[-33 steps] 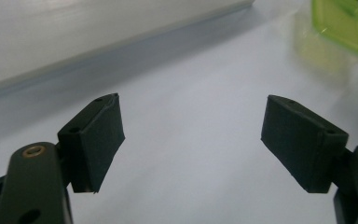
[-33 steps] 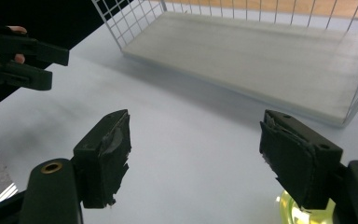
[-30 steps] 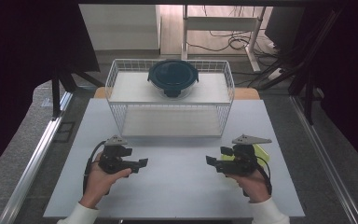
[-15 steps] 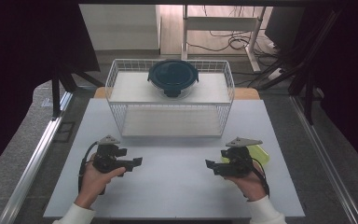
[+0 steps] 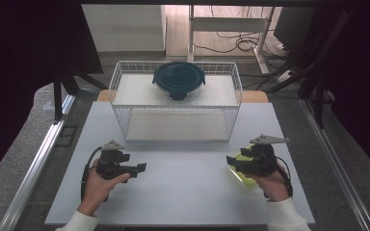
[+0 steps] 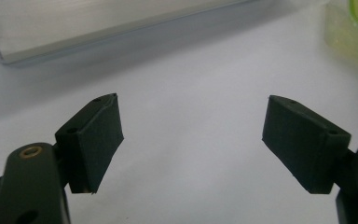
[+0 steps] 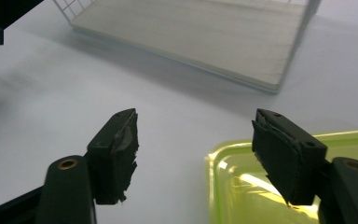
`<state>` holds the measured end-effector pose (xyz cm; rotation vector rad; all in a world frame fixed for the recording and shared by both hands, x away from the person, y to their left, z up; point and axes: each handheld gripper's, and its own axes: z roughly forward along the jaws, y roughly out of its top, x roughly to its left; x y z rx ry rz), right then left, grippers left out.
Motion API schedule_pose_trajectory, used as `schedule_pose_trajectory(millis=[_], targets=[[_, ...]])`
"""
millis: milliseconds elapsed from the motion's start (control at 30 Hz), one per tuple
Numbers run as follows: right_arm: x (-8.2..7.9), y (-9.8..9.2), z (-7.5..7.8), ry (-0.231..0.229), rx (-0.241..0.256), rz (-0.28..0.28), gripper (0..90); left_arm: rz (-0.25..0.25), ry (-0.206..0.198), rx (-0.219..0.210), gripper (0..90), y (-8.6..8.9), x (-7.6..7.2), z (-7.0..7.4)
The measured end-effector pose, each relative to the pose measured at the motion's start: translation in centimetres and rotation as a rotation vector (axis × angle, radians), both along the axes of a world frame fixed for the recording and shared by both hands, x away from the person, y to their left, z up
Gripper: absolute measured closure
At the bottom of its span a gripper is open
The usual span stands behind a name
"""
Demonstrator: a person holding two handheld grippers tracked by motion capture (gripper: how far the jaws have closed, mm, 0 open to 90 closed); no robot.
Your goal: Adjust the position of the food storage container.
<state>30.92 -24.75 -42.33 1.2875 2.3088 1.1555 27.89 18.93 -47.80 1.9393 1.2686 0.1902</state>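
Both claws are spread wide w/ nothing in them, so if your right claw [image 7: 193,156] drops crooked, it might shove the green box [image 7: 242,186] away.

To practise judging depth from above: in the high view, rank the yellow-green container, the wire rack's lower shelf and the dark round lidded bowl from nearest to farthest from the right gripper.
1. Yellow-green container, directly under the right gripper.
2. Wire rack's lower shelf, ahead and to the left.
3. Dark round lidded bowl, on the rack's top shelf, farthest back.
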Motion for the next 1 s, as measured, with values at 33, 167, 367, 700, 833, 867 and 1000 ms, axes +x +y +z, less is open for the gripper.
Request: schedule_pose_trajectory(millis=[33,167,367,700,833,867,1000], targets=[[0.0,-0.3,0.1,-0.004,0.001,-0.012,35.1,-0.006,0.002,0.002,19.3,-0.1,0.0,-0.1],[0.3,-2.1,0.6,-0.014,0.000,-0.060,39.5,-0.015,0.006,0.010,19.2,-0.4,0.0,-0.2],[1.2,-5.0,0.9,0.013,-0.001,-0.113,50.0,-0.009,0.006,0.016,19.2,0.2,-0.4,-0.1],[3.5,-6.4,0.8,0.105,-0.145,-0.136,70.9,0.008,0.023,0.007,19.3,1.5,-0.8,-0.4],[4.9,-7.4,0.7,0.121,-0.200,-0.165,86.7,-0.018,0.017,-0.022,19.5,1.3,-0.9,-0.1],[5.3,-7.8,0.7,0.126,-0.208,-0.178,88.5,-0.016,0.011,-0.018,19.5,1.2,-0.9,0.0],[6.6,-9.2,0.1,0.156,-0.269,-0.214,88.8,-0.004,0.012,0.012,19.5,1.0,-0.7,0.0]])
